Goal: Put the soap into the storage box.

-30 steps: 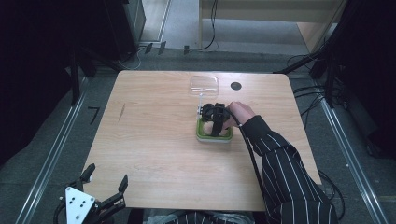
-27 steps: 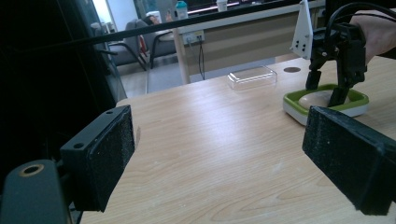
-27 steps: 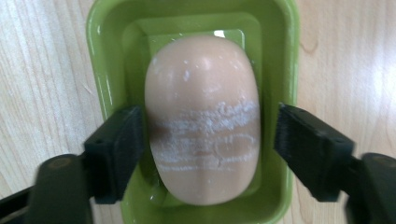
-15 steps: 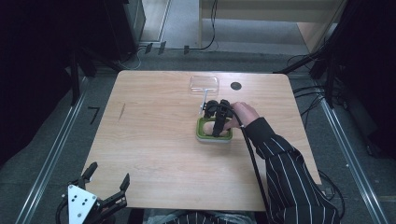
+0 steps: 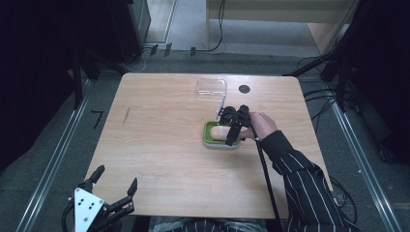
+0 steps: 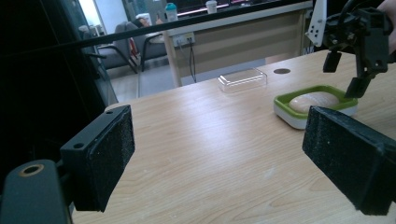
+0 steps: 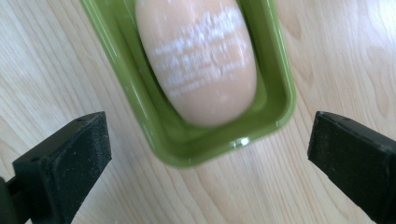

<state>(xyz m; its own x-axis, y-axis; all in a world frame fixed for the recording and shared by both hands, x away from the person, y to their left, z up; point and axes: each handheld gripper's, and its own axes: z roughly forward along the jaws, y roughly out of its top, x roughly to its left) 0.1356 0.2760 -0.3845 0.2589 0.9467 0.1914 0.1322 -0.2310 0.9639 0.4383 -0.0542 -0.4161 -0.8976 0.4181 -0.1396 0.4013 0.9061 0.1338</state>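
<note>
R gripper [image 5: 231,126] hovering right over green dish [image 7: 140,93], jaws wide, empty, straddling dish end; soap [image 7: 198,56] in dish w/ long axis running away between pads; L gripper [image 5: 113,191] far off, open, empty.

Green dish [image 7: 187,140] and soap [image 7: 198,60] cut off by the right gripper view's top edge.

Dark white-pinstriped sleeve [image 5: 309,186]; black grippers with foam-faced jaws, one topped by a grey plate [image 5: 86,209].
</note>
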